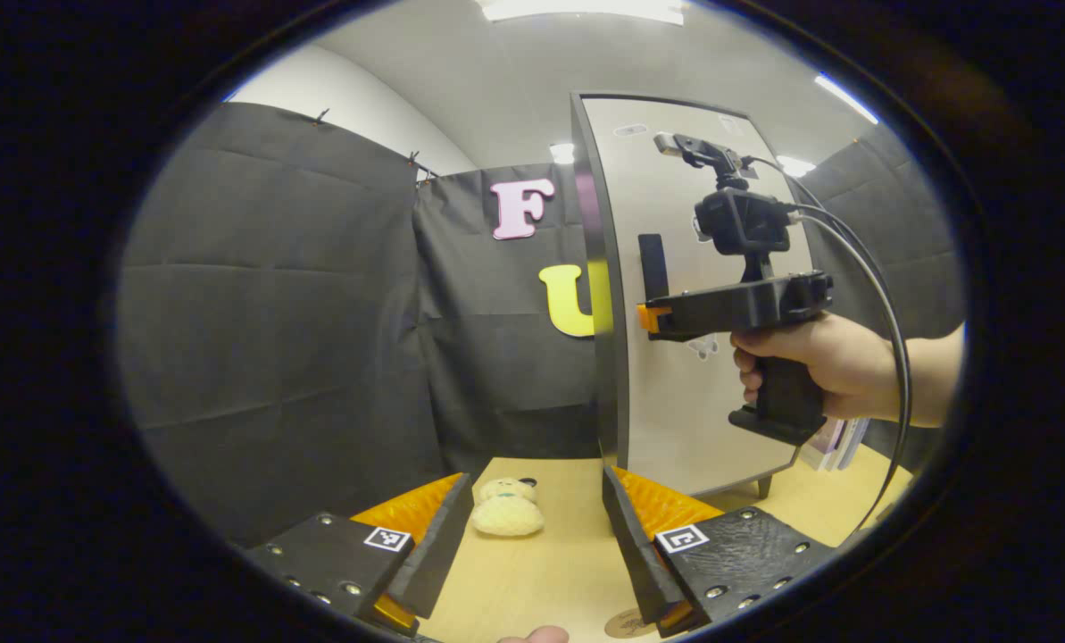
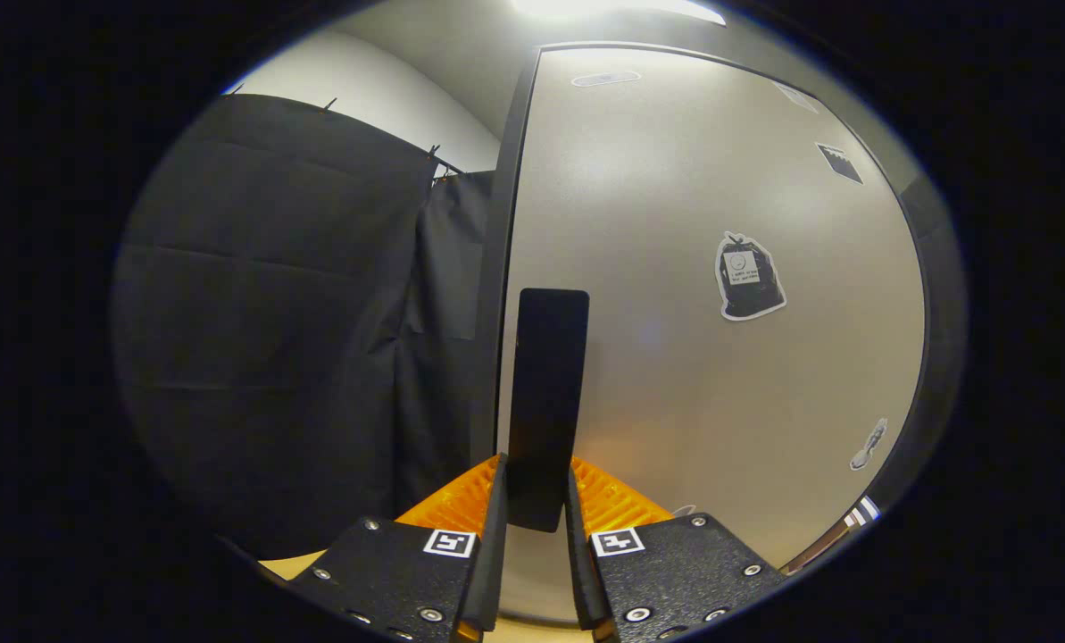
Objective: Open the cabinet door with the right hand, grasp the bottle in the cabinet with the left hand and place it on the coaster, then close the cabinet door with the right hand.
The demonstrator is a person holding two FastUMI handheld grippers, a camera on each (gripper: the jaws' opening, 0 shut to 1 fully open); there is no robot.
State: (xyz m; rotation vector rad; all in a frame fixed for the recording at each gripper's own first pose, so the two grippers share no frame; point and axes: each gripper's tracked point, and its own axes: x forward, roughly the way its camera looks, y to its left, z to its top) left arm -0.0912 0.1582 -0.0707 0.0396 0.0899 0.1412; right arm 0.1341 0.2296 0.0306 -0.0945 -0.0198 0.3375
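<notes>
Right gripper (image 2: 536,527) clamped on the black handle (image 2: 545,402) at the closed cabinet door (image 2: 702,375), ready to pull; left gripper (image 1: 536,536) wide open, empty, waiting above the bench (image 1: 559,554); bottle unseen, presumably behind the door.

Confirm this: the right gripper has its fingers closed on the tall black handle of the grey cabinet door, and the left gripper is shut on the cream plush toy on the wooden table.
Wrong about the left gripper: the left gripper view shows it open, with the cream plush toy lying untouched on the wooden table beyond its fingers. The right gripper does clamp the tall black handle of the grey cabinet door.
</notes>
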